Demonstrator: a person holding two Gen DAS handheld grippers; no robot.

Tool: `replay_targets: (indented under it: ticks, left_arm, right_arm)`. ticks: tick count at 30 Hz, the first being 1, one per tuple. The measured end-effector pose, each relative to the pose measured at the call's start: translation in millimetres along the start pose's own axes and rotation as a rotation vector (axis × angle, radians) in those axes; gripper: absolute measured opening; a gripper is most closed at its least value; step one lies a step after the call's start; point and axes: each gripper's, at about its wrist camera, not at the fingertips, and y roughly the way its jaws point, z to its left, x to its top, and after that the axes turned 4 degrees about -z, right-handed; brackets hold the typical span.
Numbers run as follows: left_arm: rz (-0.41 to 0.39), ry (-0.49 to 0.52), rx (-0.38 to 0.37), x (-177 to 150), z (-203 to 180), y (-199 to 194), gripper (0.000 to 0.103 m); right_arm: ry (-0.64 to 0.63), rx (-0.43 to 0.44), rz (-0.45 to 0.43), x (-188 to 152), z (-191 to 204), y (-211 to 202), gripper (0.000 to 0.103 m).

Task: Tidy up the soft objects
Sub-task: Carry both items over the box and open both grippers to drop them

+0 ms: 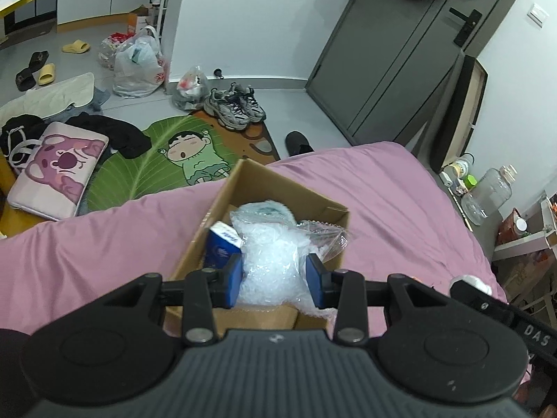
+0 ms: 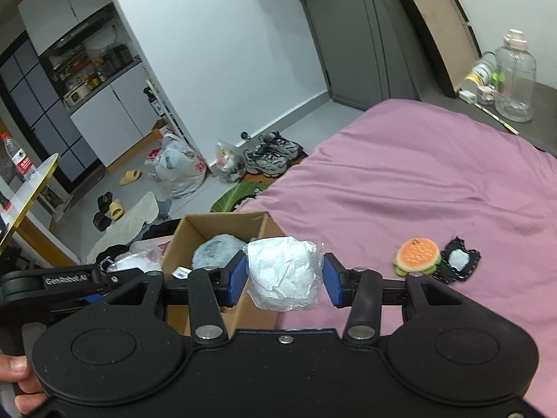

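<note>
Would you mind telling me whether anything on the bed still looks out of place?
Yes: the burger plush and a black-edged fabric patch lie loose on the pink bedsheet, outside the cardboard box. The clear bubble-wrap bag bulges above the box's rim.

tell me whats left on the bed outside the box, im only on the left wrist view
Observer: Two small things on the pink bed, right of the cardboard box: a burger plush and a black-edged patch beside it.
Operator: is the right hand-held gripper holding anything
Observer: Yes, the right hand-held gripper is shut on a white tissue pack in clear wrap.
Operator: is it over the box yet
Observer: It sits at the box's right edge, partly over the bed.
Operator: anything fluffy in the box
Observer: A grey-blue fuzzy item lies at its far end.
</note>
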Motion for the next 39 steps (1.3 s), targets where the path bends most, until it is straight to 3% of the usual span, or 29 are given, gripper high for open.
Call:
replay_targets:
  ticks: [10, 30, 35, 39]
  left_arm:
    - [0.014, -0.016, -0.004, -5.4, 26.2, 6.4, 0.038]
    - [0.099, -0.050, 0.031, -16.5, 51.0, 50.5, 0.038]
    - [0.087, -0.047, 0.018, -12.2, 53.3, 50.4, 0.044]
    - [0.073, -0.037, 0.030, -8.4, 52.6, 46.9, 0.055]
  right_arm:
    - [0.024, 0.082, 0.029, -5.9, 24.3, 7.7, 0.045]
    - [-0.074, 0.078, 0.118, -26.0, 83.2, 56.8, 0.045]
    - [-0.083, 0.071, 0.141, -27.9, 82.8, 62.7, 0.045]
    - [-0.082, 0.065, 0.163, -29.9, 81.7, 65.4, 0.045]
